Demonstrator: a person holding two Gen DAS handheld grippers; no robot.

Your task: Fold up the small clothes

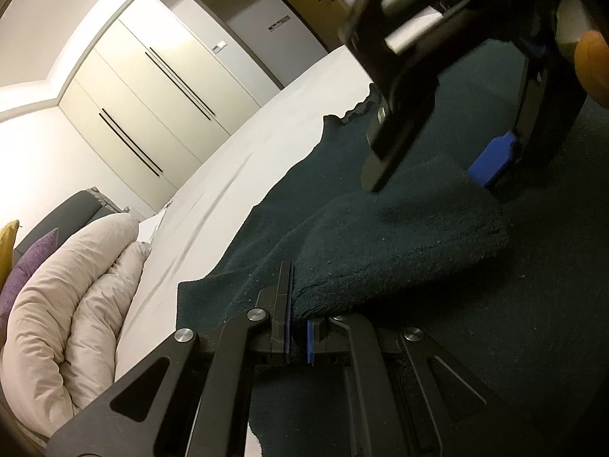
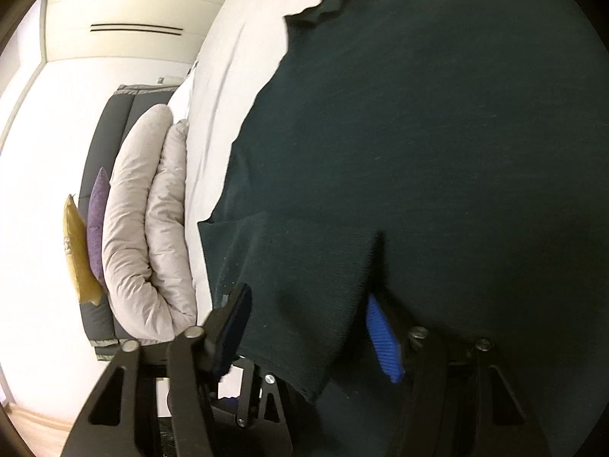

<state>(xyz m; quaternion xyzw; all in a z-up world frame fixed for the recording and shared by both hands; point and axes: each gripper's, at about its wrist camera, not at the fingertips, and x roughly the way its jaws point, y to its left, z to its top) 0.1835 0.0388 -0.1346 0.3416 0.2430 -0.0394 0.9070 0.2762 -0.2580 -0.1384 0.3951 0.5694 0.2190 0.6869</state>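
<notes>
In my left camera, my left gripper [image 1: 298,327] was pinched tight on a fold of the dark green top [image 1: 380,236]. The two jaws were almost together, with the thick cloth edge squeezed between them. The fold was lifted up a little, and the rest of the top lay flat on the white bed [image 1: 236,160]. My right gripper [image 1: 437,160] was up ahead of me, a bit blurry. Its jaws were wide apart, and one blue pad [image 1: 491,160] touched the far end of the same fold. A puffy beige blanket [image 1: 76,304] lay rolled up on the left side of the bed, with a purple cushion [image 1: 26,266] and a yellow cushion [image 1: 7,243] behind it. Pale closet doors [image 1: 152,95] stood by the wall.

In my right camera, my right gripper [image 2: 312,327] had its jaws far apart, and a flap of the dark green top [image 2: 418,152] hung between them. The blue pad [image 2: 384,342] was close to the cloth on one side. I could not tell if it was squeezing. The top filled most of the view and lay on the white bed [image 2: 236,57]. The beige blanket [image 2: 144,228] sat next to the top's edge.
</notes>
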